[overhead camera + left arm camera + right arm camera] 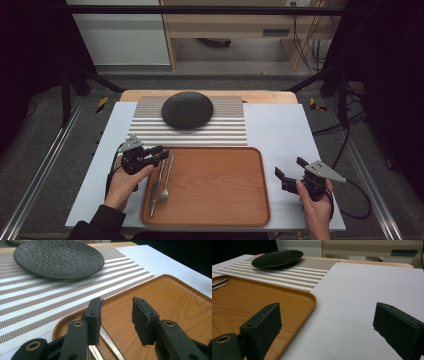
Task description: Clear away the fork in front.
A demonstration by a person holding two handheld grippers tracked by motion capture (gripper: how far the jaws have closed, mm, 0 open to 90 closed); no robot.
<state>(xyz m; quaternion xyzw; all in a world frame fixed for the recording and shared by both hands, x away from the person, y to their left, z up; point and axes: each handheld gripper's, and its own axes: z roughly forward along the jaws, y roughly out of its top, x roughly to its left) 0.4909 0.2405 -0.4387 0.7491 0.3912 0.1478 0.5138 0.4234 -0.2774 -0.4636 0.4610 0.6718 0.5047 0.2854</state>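
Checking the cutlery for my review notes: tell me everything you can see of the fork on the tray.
The fork is shiny metal, slim and one-piece, lying flat on the orange wooden-looking tray near its left edge. Its tines point toward the person, its handle toward the striped placemat. A knife lies just left of it, close alongside; whether they touch cannot be told. The left gripper hovers by the handle ends with jaws apart, not gripping the fork.

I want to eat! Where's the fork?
In the high view, the fork lies at the left end of the tray, beside the knife, just right of the left gripper.
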